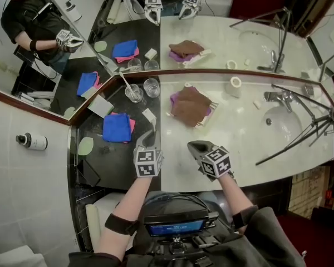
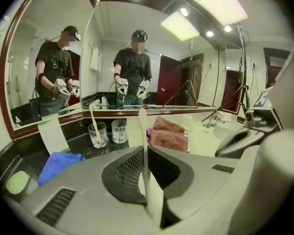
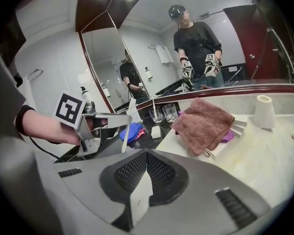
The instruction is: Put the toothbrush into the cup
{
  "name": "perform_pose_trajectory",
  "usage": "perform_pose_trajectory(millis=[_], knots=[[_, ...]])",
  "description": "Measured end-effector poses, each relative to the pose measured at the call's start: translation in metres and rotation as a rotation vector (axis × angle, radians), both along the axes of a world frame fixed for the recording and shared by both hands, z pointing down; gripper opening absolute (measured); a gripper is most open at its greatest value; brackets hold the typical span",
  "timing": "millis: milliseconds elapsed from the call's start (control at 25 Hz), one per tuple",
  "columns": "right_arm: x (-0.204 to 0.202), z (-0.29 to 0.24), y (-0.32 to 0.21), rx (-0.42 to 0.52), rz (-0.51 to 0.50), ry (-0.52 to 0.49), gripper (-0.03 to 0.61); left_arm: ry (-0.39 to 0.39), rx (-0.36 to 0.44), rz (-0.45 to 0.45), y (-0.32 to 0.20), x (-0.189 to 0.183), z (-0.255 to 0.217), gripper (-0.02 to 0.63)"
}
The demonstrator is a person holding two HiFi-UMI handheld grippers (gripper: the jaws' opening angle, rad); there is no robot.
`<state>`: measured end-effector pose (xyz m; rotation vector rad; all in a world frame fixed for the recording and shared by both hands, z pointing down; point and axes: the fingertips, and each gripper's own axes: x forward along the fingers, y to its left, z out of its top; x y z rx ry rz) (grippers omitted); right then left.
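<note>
My left gripper [image 1: 147,136] is shut on a white toothbrush [image 2: 143,131], which stands upright between its jaws; it hangs over the dark counter [image 1: 119,160], short of the glasses. The right gripper view shows that toothbrush [image 3: 124,137] sticking out of the left gripper [image 3: 118,122]. Two clear glass cups stand by the mirror: the left cup [image 1: 134,93] [image 2: 98,134] holds another toothbrush, while the right cup [image 1: 151,87] [image 2: 119,130] has nothing in it. My right gripper [image 1: 192,146] [image 3: 146,161] is shut with nothing in it, over the pale counter.
A blue cloth [image 1: 117,128] and a small white block [image 1: 149,115] lie on the dark counter. A brown towel [image 1: 190,105] on a white tray, a white roll [image 1: 235,83] and the sink [image 1: 281,121] with tripod legs [image 1: 300,132] are to the right. Mirrors [image 1: 222,38] back the counter.
</note>
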<state>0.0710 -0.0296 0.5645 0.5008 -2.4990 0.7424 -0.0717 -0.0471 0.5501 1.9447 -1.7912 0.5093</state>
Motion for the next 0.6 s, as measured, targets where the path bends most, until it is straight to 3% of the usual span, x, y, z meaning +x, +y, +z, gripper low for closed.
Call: perform_pose_trajectory(millis=[320, 600], knots=[[-0.063, -0.004, 0.004, 0.010, -0.095, -0.047, 0.018, 0.011, 0.237, -0.006, -0.081, -0.041, -0.056, 0.018], [-0.105, 0.020, 0.022, -0.032, -0.149, -0.056, 0.018, 0.035, 0.338, 0.021, -0.131, -0.060, -0.068, 0.018]])
